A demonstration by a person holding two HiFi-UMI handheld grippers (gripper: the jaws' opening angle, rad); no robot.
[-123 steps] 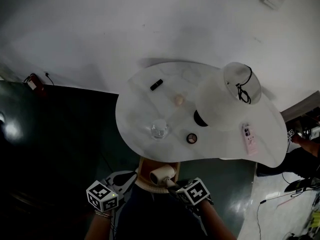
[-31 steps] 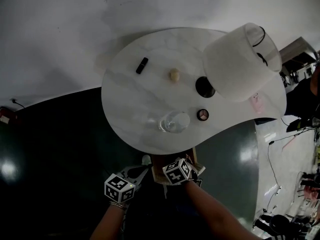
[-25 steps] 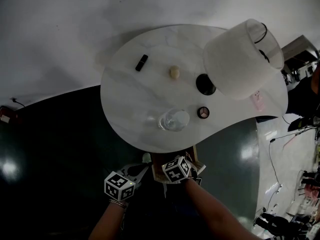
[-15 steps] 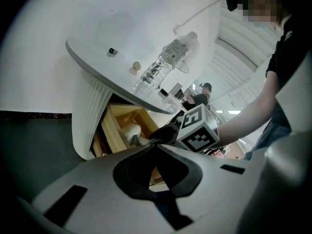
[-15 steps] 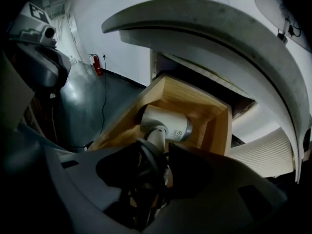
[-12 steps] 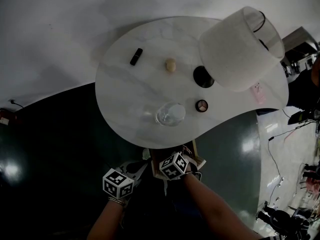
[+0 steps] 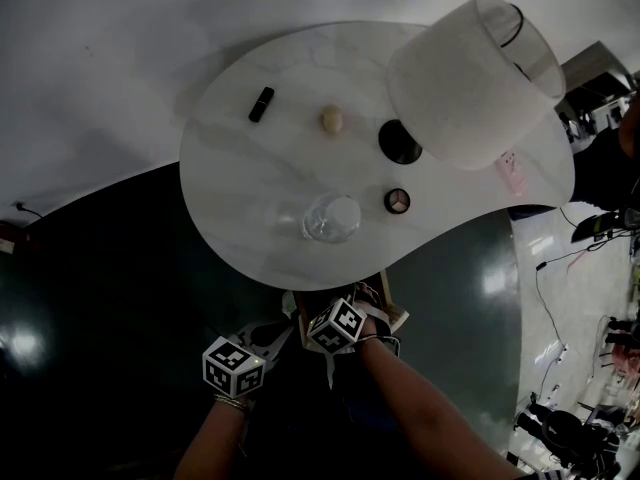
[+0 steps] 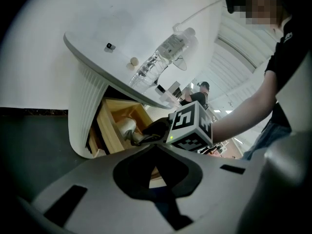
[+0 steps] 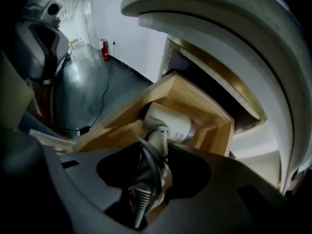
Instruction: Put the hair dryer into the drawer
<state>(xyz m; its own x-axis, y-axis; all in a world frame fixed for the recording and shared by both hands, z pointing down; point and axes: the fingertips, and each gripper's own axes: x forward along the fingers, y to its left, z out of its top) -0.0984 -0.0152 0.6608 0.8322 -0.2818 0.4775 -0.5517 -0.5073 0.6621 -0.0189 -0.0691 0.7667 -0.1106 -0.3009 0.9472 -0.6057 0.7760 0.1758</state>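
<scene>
The white hair dryer (image 9: 169, 126) lies with its head inside the open wooden drawer (image 9: 204, 112) under the table top. My right gripper (image 9: 155, 152) is shut on its handle, with the coiled cord bunched along the handle between the jaws. In the head view the right gripper (image 7: 343, 318) sits at the drawer (image 7: 393, 315), just below the table edge, and hides the dryer. My left gripper (image 7: 268, 336) hangs to its left, beside the drawer. The left gripper (image 8: 157, 149) is shut with nothing in it; ahead of it the hair dryer (image 8: 127, 127) rests in the drawer (image 8: 108, 128).
The white oval table (image 7: 250, 208) carries a clear bottle (image 7: 330, 218), a round compact (image 7: 398, 201), a black lipstick (image 7: 261, 103), a small beige object (image 7: 331, 120), a pink phone (image 7: 506, 173) and a big white lamp shade (image 7: 470, 78). Dark floor surrounds the table.
The right gripper has moved forward with the hair dryer, from in front of the drawer to the table's edge. The left gripper has hardly moved. The head camera has shifted.
</scene>
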